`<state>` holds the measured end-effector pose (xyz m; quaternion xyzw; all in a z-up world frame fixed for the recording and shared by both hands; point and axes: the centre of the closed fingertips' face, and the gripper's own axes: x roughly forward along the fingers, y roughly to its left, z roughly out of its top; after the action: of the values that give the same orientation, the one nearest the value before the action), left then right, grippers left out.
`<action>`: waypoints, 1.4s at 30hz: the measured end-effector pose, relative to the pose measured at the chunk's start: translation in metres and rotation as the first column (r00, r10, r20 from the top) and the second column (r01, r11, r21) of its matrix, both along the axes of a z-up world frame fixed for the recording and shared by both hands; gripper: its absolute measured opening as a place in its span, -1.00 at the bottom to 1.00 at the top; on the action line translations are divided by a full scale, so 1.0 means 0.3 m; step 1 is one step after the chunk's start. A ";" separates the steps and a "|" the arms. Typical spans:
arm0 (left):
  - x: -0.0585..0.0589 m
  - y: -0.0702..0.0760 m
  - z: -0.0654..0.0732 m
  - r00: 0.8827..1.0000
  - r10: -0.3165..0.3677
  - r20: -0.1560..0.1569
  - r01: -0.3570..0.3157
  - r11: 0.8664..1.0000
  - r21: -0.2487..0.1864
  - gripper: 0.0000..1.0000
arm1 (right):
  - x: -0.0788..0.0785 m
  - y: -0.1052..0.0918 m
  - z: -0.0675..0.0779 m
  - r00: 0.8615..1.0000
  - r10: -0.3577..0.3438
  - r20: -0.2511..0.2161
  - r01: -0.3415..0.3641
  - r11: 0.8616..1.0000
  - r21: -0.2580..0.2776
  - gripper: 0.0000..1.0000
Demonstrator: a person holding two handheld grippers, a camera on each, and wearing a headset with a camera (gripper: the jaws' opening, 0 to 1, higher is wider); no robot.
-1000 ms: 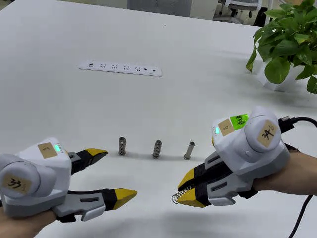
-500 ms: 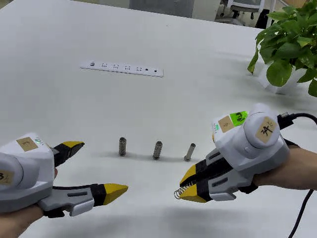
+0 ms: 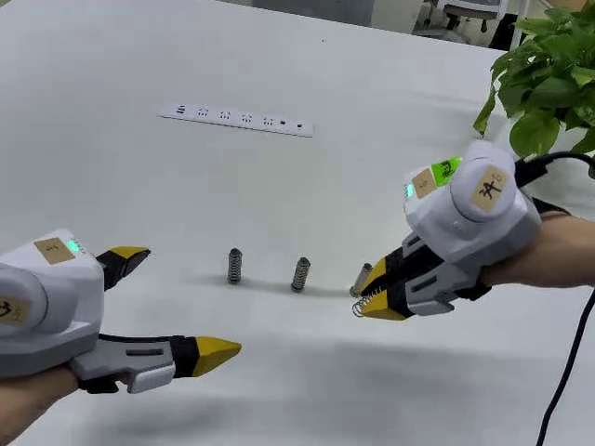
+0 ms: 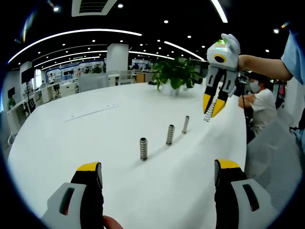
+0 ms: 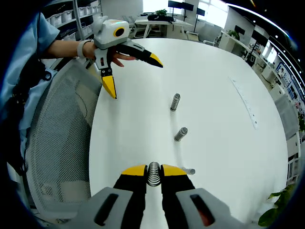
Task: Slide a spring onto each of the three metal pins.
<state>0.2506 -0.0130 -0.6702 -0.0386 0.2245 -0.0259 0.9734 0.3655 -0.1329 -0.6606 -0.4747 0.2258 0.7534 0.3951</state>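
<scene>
Three metal pins stand in a row on the white table point(image 3: 112, 167). The left pin point(image 3: 234, 266) and the middle pin point(image 3: 300, 274) each wear a spring. The right pin point(image 3: 361, 279) is bare. My right gripper point(image 3: 375, 302) is shut on a small spring point(image 3: 369, 301), which hangs just right of the bare pin's top. In the right gripper view the spring point(image 5: 153, 173) sits between the yellow tips, with the bare pin point(image 5: 188, 171) close beside it. My left gripper point(image 3: 186, 299) stands open, holding nothing, at the near left and well short of the pins.
A white power strip point(image 3: 237, 120) lies at the back of the table. A potted plant point(image 3: 548, 74) stands at the far right. A black cable point(image 3: 576, 353) trails from the right gripper. A mesh chair point(image 5: 57, 157) is at the table's near edge.
My right gripper has carried the spring forward from the near table to the bare pin's top. The left gripper has drifted a little left, still open.
</scene>
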 end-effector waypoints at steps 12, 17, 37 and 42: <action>0.001 -0.013 -0.015 1.000 -0.013 -0.015 0.013 1.000 -0.010 1.00 | 0.131 0.054 -0.005 0.993 0.038 0.111 -0.033 0.999 -0.042 -0.75; 0.003 -0.019 -0.021 1.000 -0.021 -0.021 0.021 1.000 -0.008 1.00 | 0.154 0.066 -0.020 0.989 0.060 0.139 -0.052 0.997 -0.059 -0.75; 0.004 -0.017 -0.034 1.000 -0.021 -0.023 0.020 0.999 -0.033 1.00 | 0.180 0.087 -0.074 0.982 0.105 0.155 -0.087 0.989 -0.118 -0.75; 0.002 -0.023 -0.040 0.999 -0.021 -0.028 0.020 0.999 -0.040 1.00 | 0.176 0.081 -0.081 0.983 0.107 0.151 -0.087 0.988 -0.129 -0.75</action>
<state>0.2512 -0.0200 -0.6823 -0.0559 0.2381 -0.0397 0.9688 0.4184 -0.1085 -0.6850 -0.5664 0.2162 0.7168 0.3446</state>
